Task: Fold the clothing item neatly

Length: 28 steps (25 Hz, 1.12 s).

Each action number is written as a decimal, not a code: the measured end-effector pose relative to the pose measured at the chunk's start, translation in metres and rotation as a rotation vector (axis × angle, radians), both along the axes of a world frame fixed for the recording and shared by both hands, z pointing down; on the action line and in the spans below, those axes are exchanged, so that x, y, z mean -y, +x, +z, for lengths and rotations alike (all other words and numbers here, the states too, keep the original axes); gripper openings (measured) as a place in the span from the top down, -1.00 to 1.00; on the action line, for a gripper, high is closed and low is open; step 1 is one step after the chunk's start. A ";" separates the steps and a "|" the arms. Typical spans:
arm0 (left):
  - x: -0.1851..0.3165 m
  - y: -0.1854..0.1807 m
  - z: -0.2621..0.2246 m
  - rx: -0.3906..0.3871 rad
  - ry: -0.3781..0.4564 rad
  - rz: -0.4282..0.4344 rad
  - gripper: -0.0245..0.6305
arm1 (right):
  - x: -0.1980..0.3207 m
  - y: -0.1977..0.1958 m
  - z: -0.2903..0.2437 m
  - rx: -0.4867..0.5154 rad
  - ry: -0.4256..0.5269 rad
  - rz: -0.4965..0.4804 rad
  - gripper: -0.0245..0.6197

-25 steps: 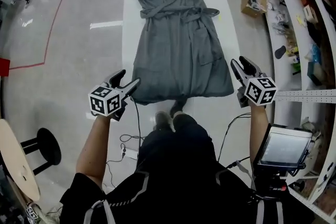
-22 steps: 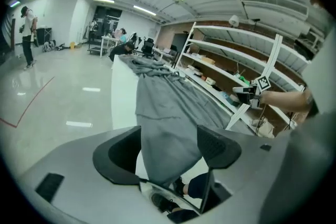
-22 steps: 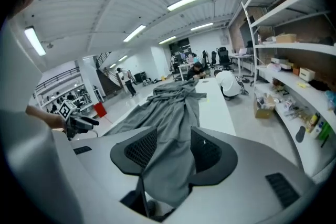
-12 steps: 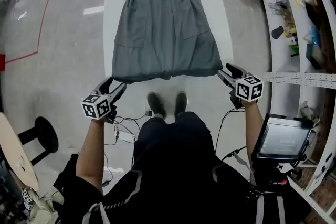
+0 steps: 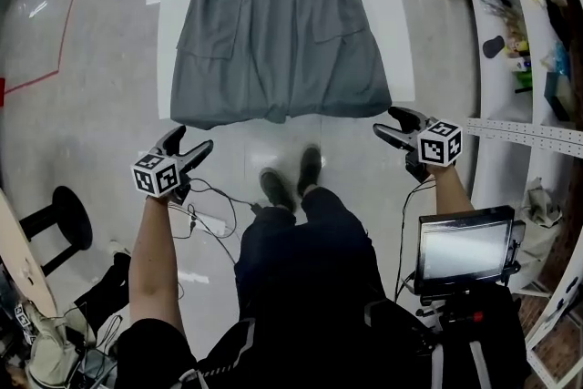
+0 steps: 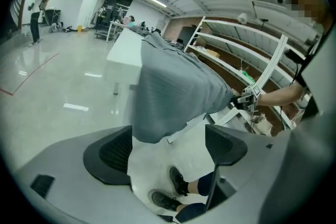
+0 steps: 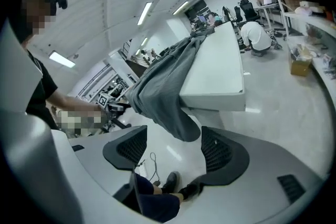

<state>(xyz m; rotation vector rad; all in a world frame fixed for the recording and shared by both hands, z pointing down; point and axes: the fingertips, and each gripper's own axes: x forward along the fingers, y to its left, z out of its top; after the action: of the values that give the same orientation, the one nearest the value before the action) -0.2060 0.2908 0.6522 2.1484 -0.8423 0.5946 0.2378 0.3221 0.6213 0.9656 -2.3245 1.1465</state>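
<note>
Holding your left gripper (image 5: pixel 193 143) and right gripper (image 5: pixel 384 123) low, you have just been opening both jaws wide, nothing in them; just ahead, the long grey cloth robe (image 5: pixel 278 32) hangs its hem off the white table (image 5: pixel 401 32), one corner facing each gripper, stretching away from you.

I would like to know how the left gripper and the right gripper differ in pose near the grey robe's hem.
The left gripper sits lower in the head view than the right gripper. The left gripper angles toward the right, the right gripper toward the left, each at its own hem corner of the robe. Both have just been opening, stand open, with no cloth between their jaws.
</note>
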 end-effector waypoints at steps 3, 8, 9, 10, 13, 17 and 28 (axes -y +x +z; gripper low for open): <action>0.017 0.033 0.008 -0.090 0.064 0.116 -0.36 | 0.008 -0.009 -0.003 0.061 0.077 0.016 0.00; 0.019 0.029 0.017 -0.089 0.114 0.147 -0.29 | 0.011 -0.031 -0.008 0.129 0.131 0.032 0.73; 0.020 0.030 0.020 -0.085 0.114 0.141 -0.25 | 0.009 -0.031 -0.009 0.132 0.128 0.030 0.81; 0.022 0.030 0.022 -0.080 0.119 0.127 -0.17 | 0.007 -0.031 -0.011 0.134 0.126 0.027 0.86; 0.030 0.028 0.027 -0.077 0.149 0.072 0.32 | 0.004 -0.030 -0.014 0.143 0.135 0.038 0.87; 0.030 0.030 0.028 -0.046 0.183 0.091 0.89 | 0.002 -0.032 -0.018 0.153 0.150 0.070 0.87; -0.028 0.043 -0.060 -0.139 0.078 0.150 0.90 | 0.000 -0.050 -0.096 0.222 0.112 0.041 0.88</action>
<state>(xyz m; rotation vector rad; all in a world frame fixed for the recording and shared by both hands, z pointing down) -0.1628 0.3189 0.5919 2.3097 -0.6423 0.4873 0.1877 0.3220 0.5250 0.9721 -2.5801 1.2053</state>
